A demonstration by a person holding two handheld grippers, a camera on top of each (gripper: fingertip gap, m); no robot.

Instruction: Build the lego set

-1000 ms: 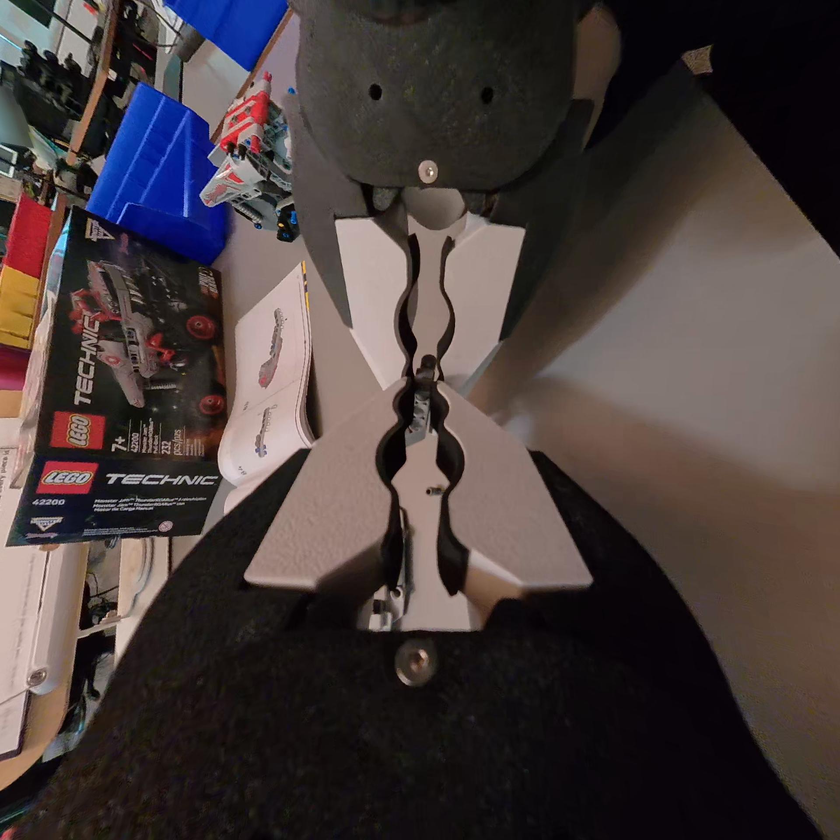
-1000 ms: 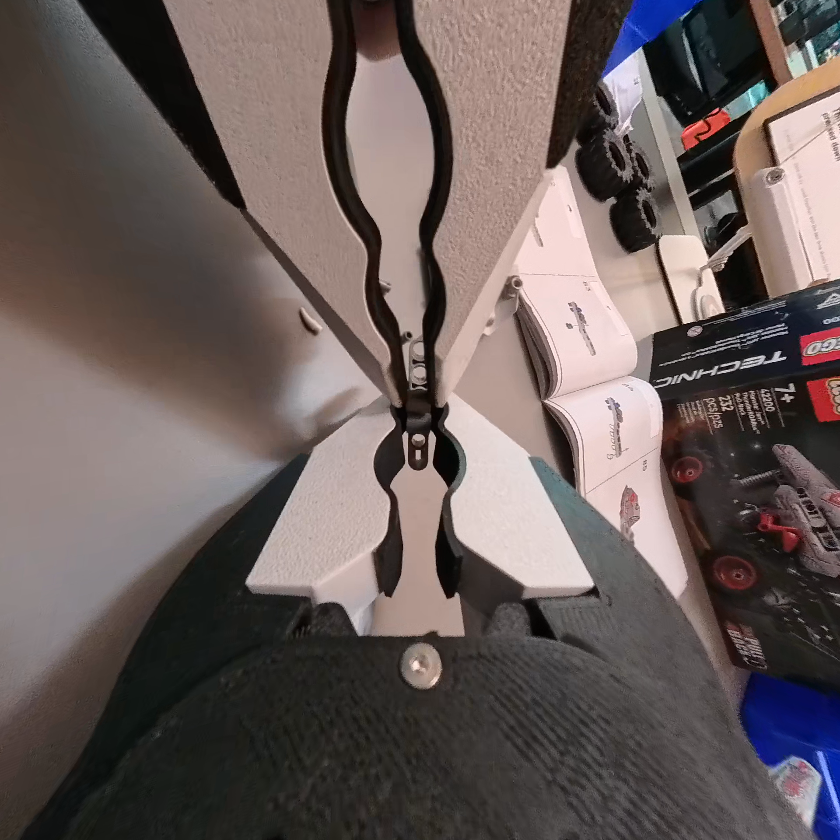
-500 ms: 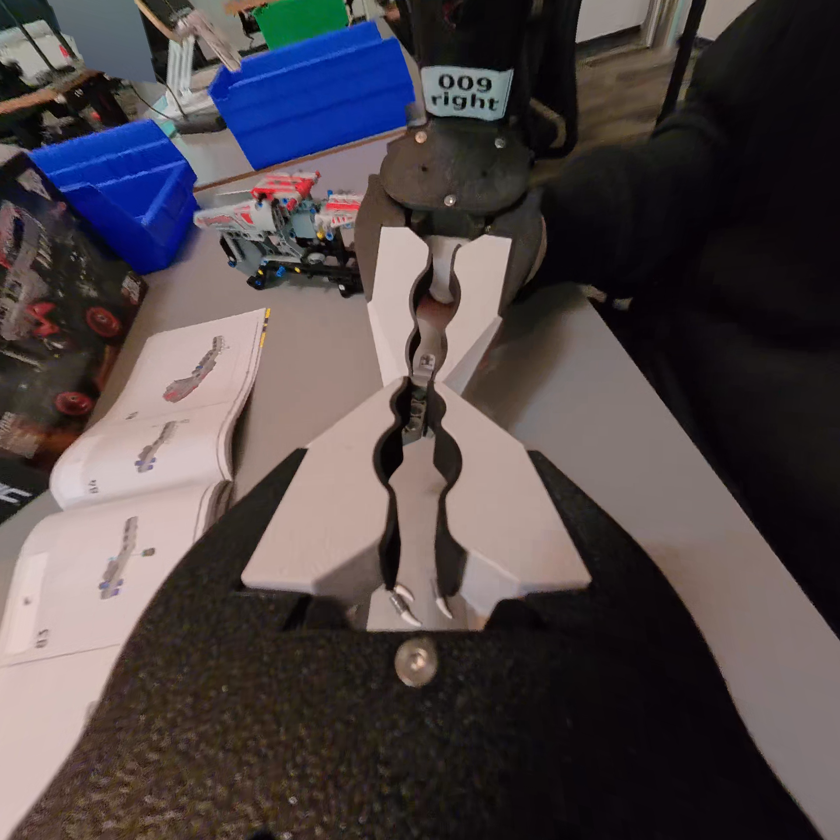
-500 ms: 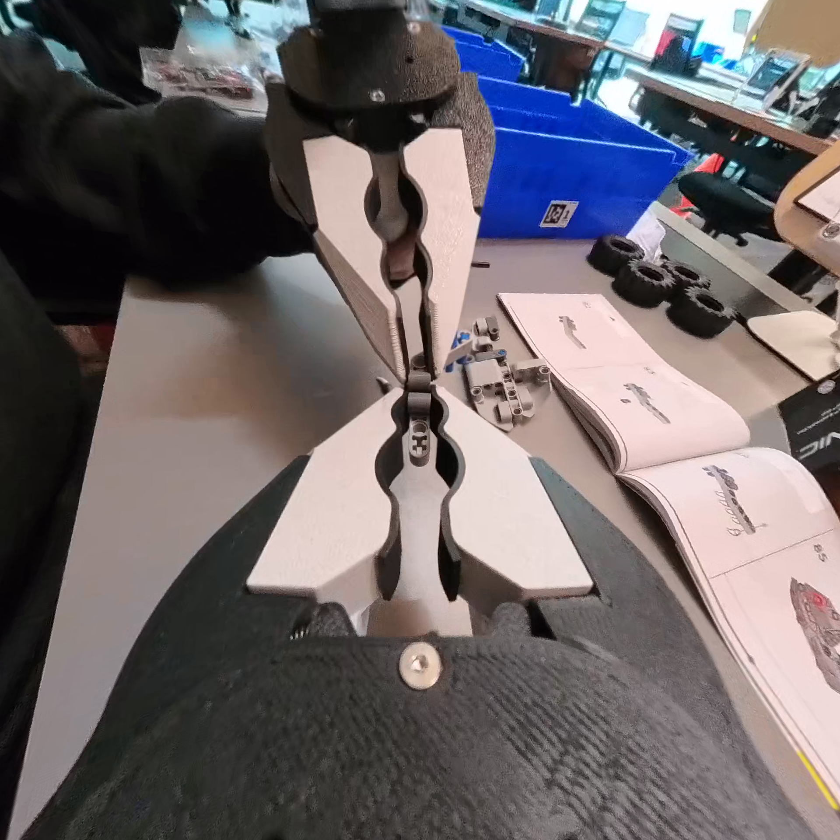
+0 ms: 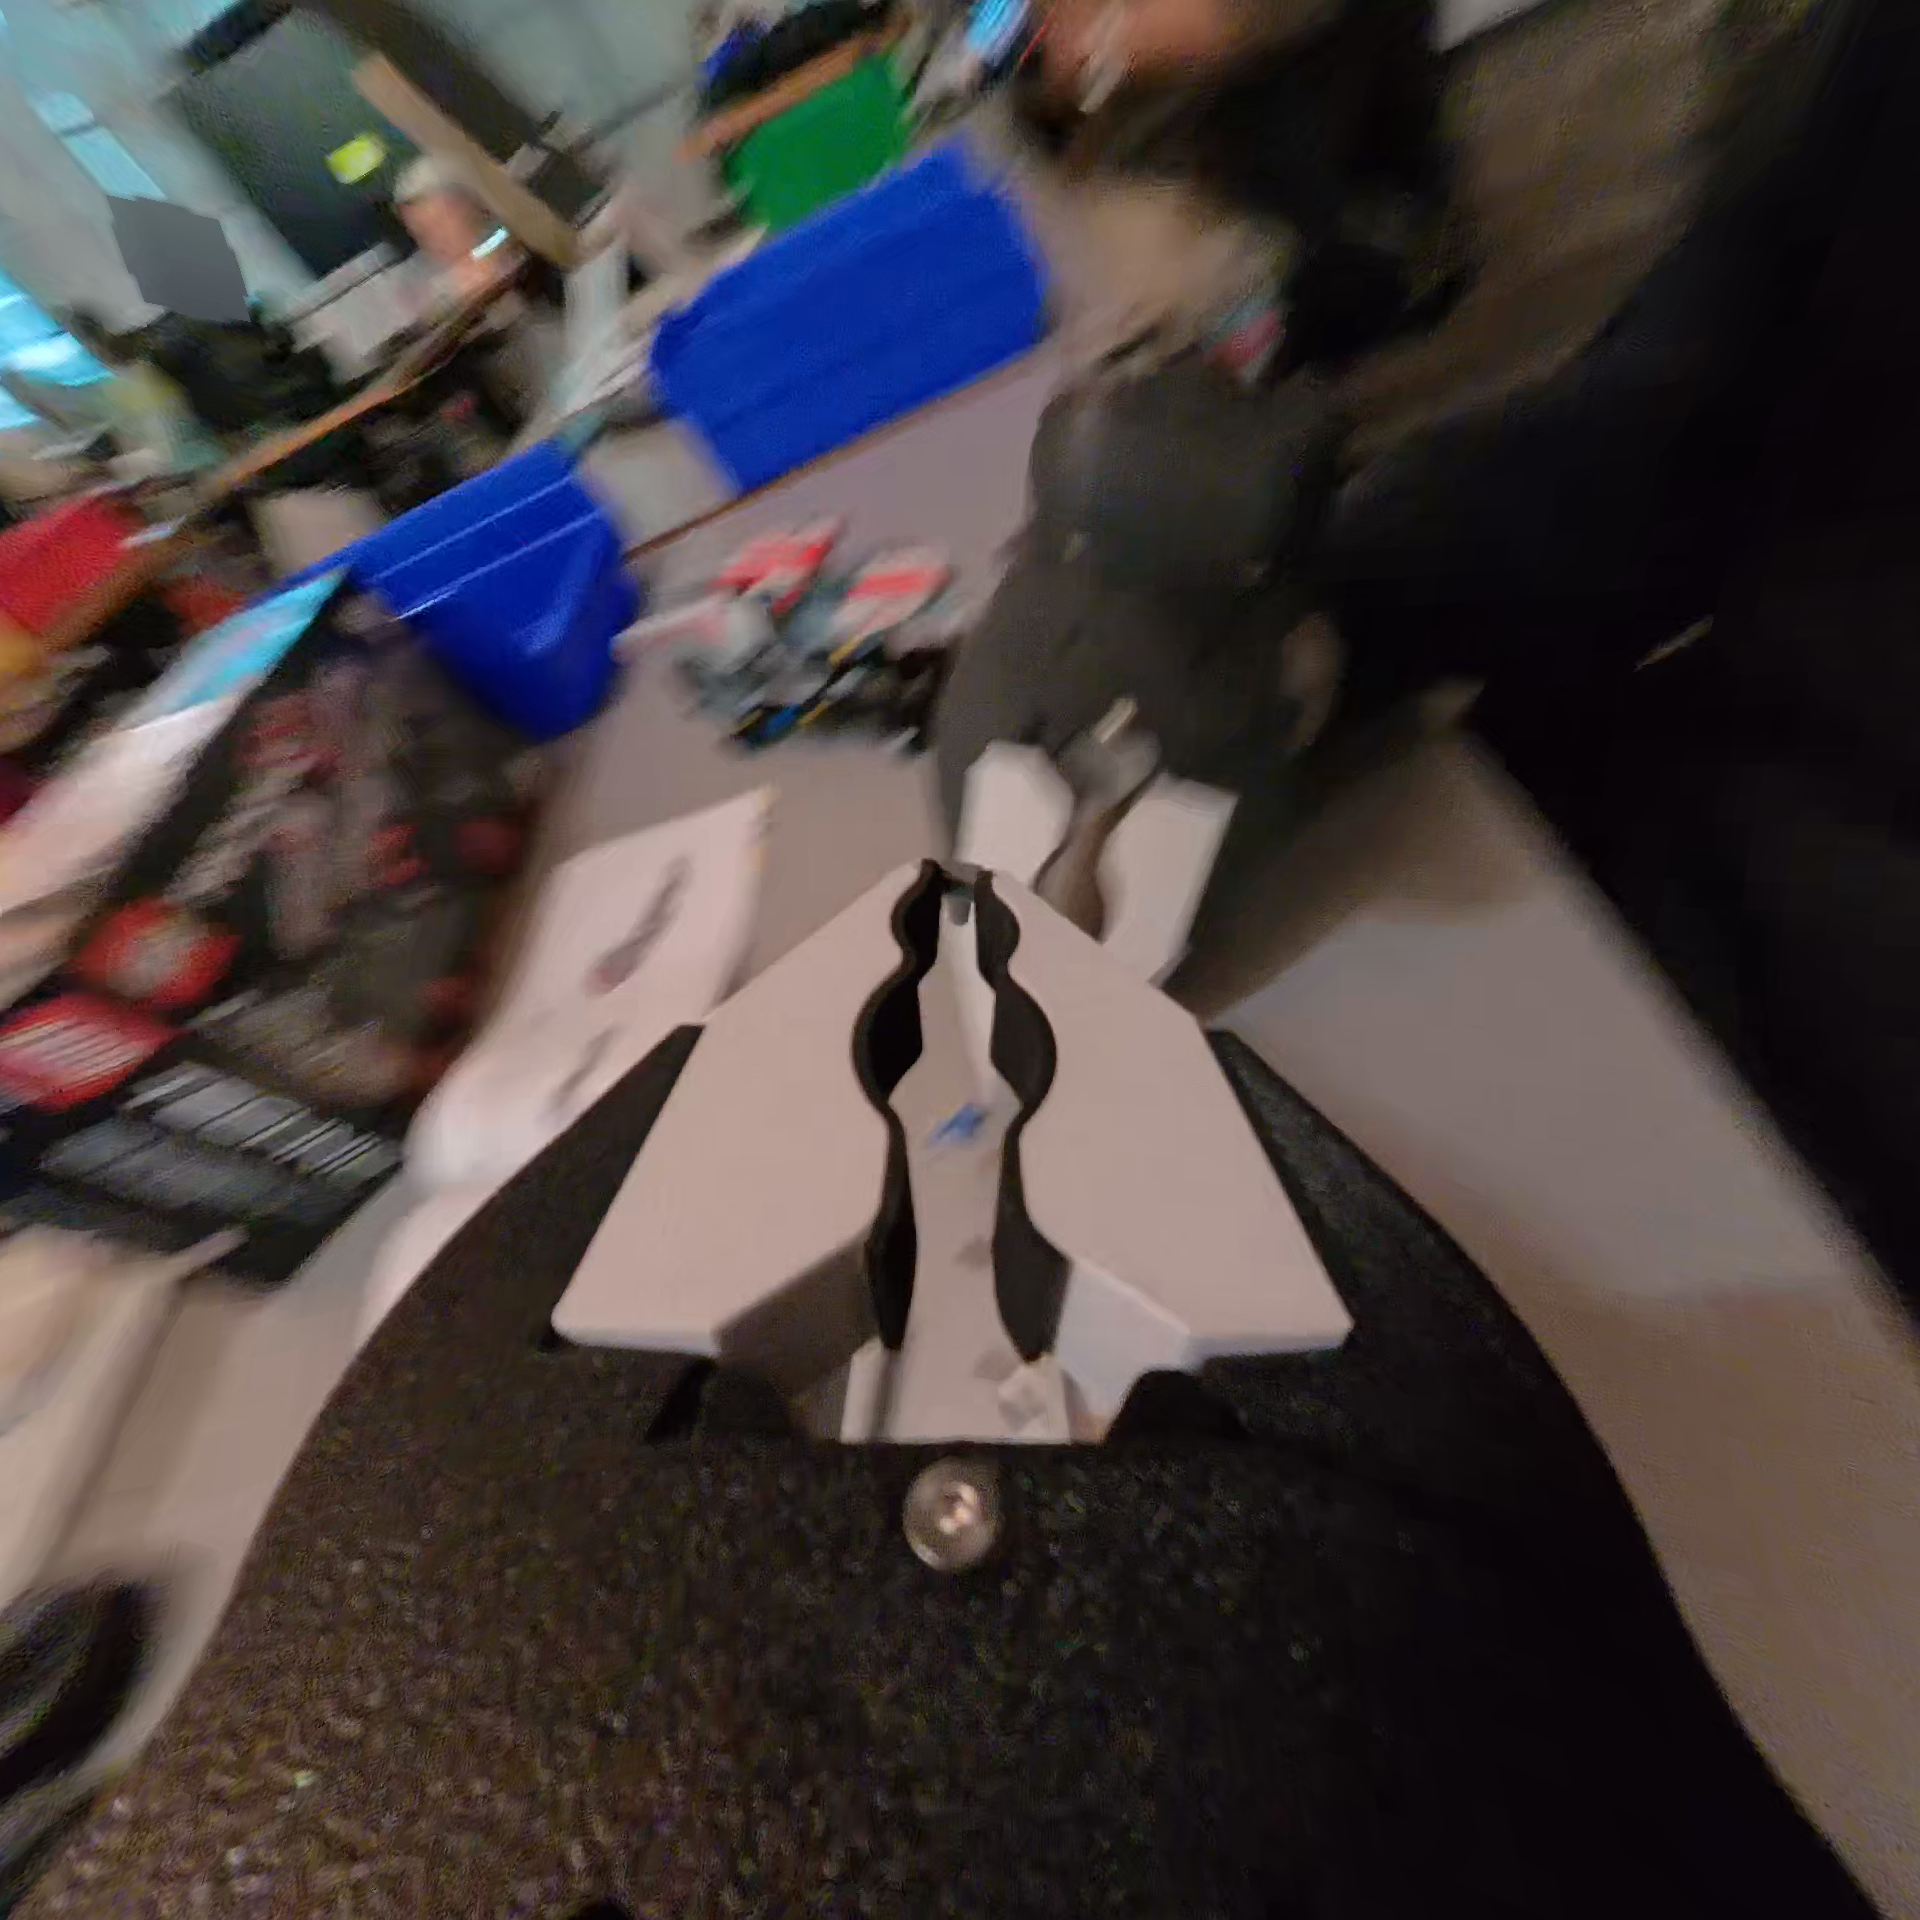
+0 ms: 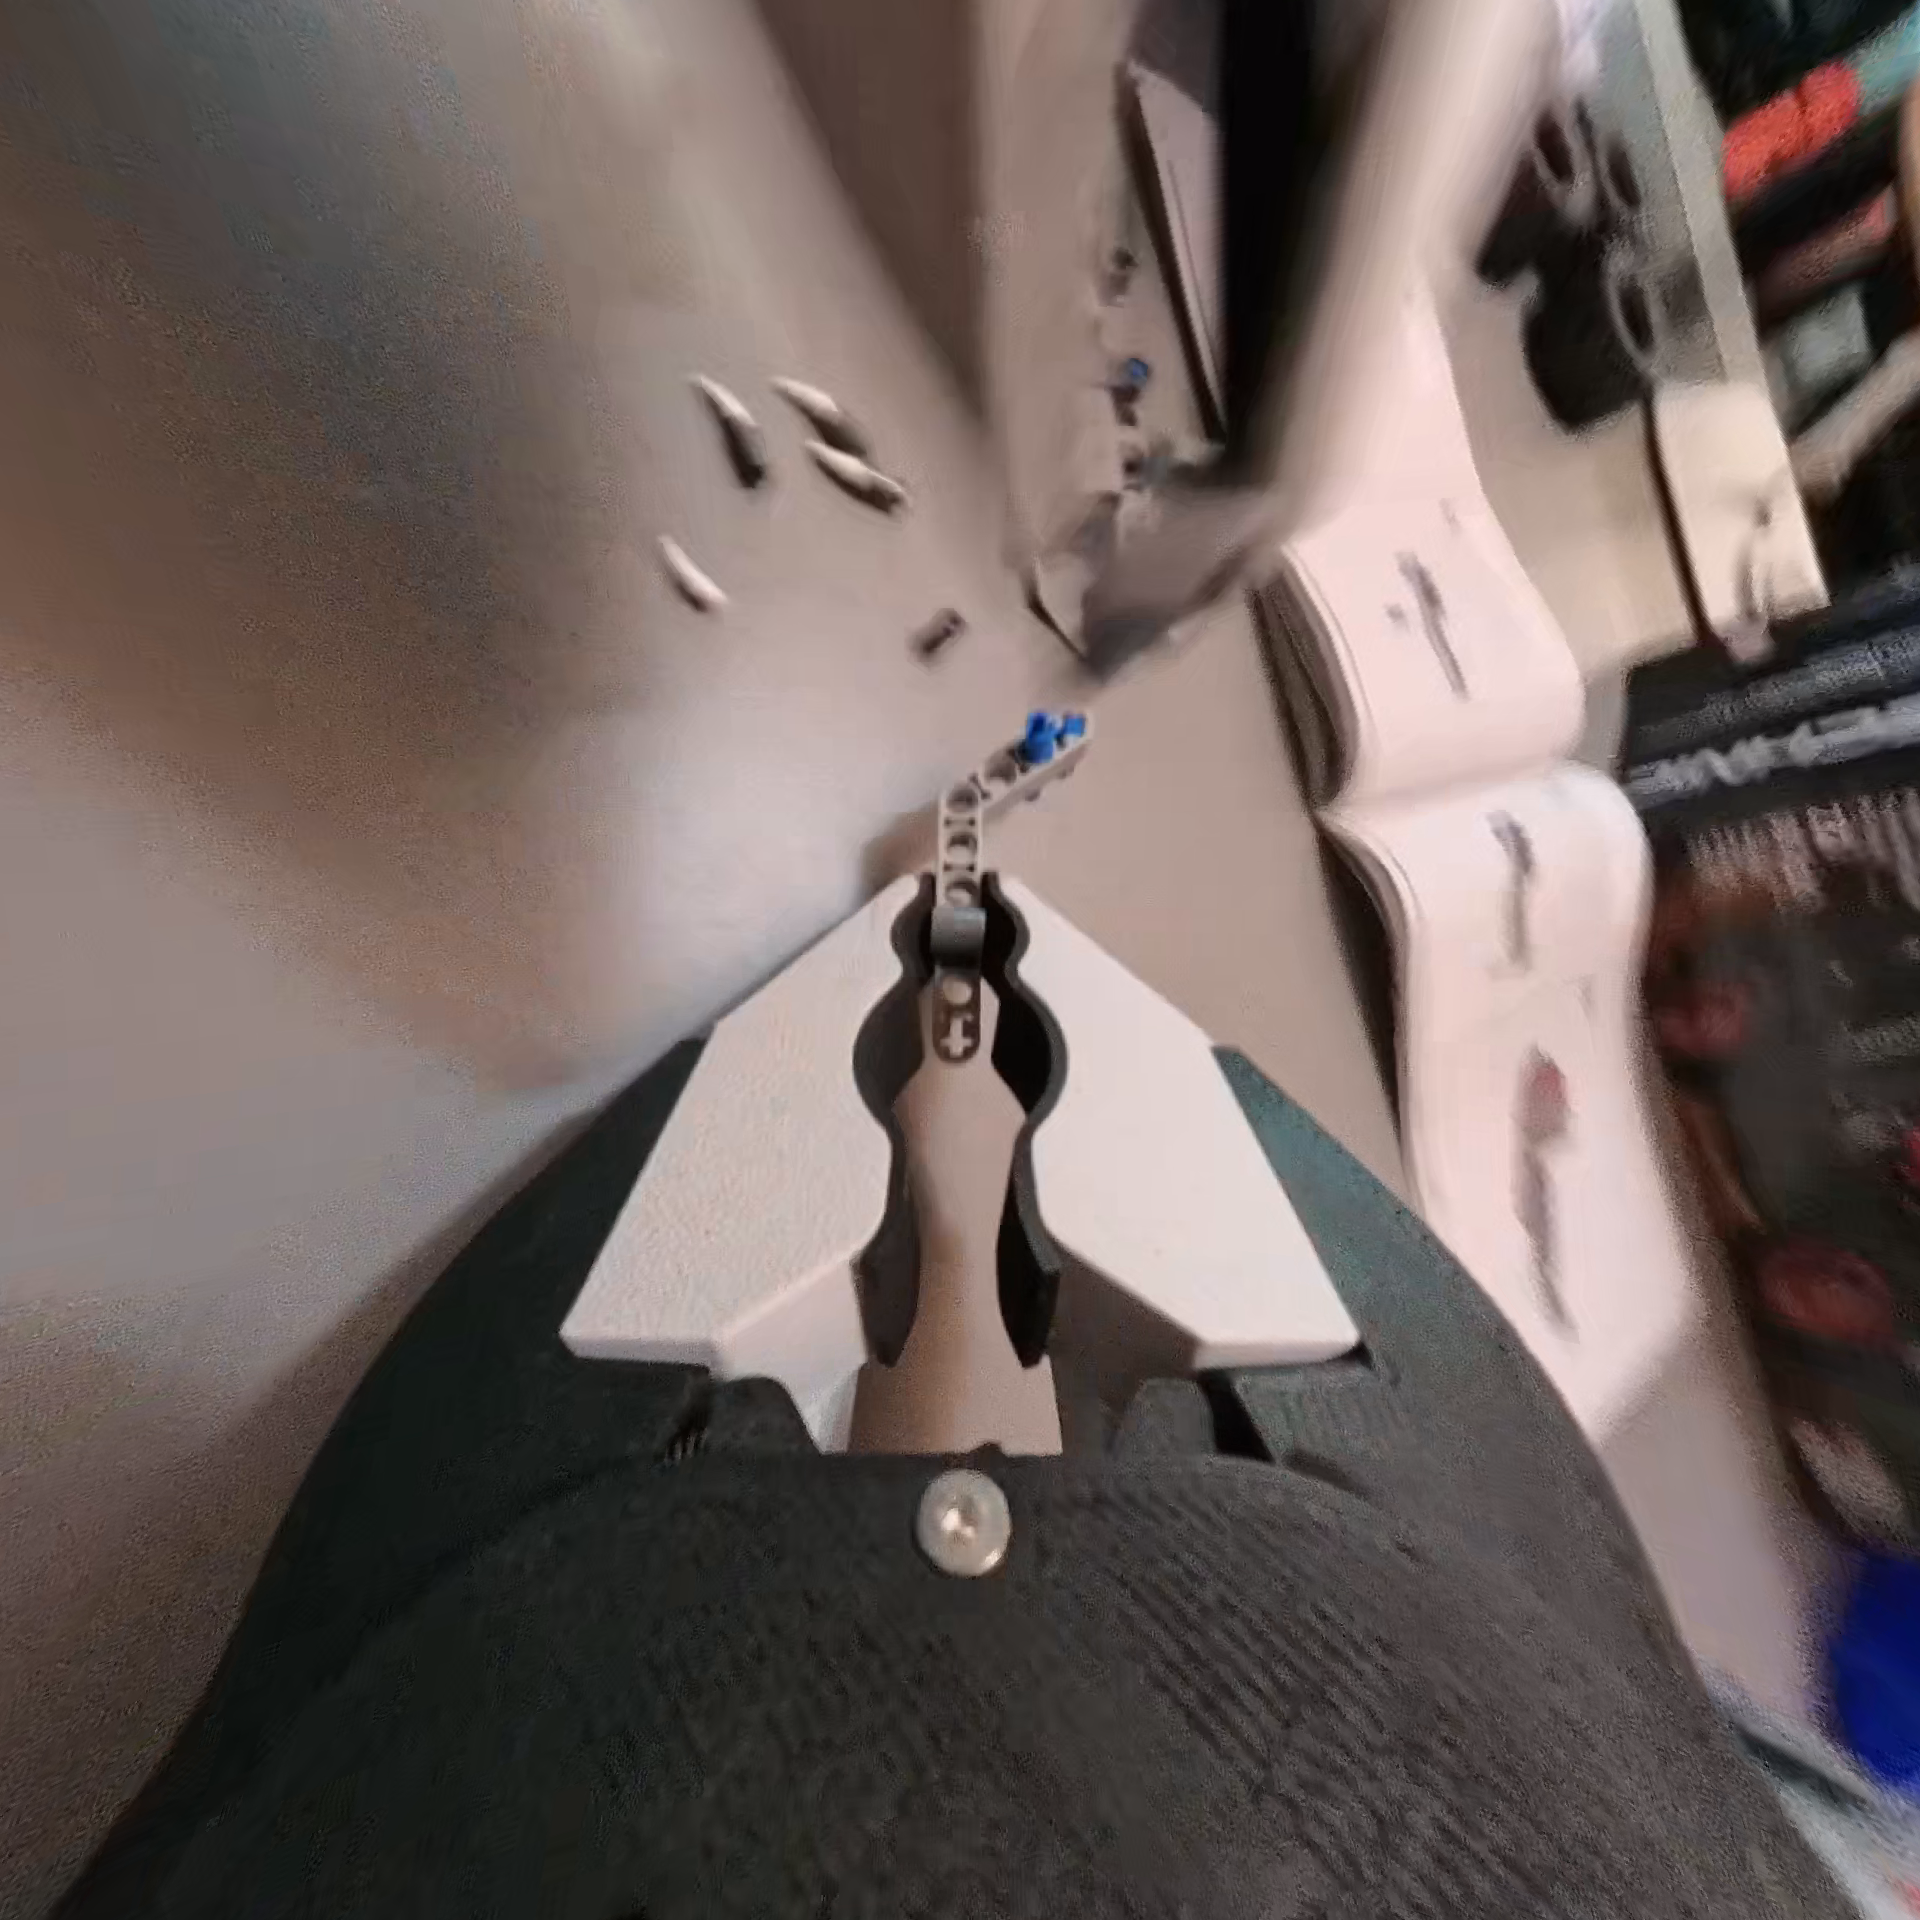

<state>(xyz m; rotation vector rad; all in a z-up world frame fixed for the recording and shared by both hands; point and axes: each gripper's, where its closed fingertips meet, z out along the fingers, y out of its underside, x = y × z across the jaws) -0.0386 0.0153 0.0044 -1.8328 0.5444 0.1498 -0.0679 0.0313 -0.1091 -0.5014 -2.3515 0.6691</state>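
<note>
A grey beam with a blue pin at its far end is clamped at the tips of the right claw. The left claw is narrowly parted, apparently empty. Both views are blurred; the thinly gripped beam could be twisted loose over the desk.
</note>
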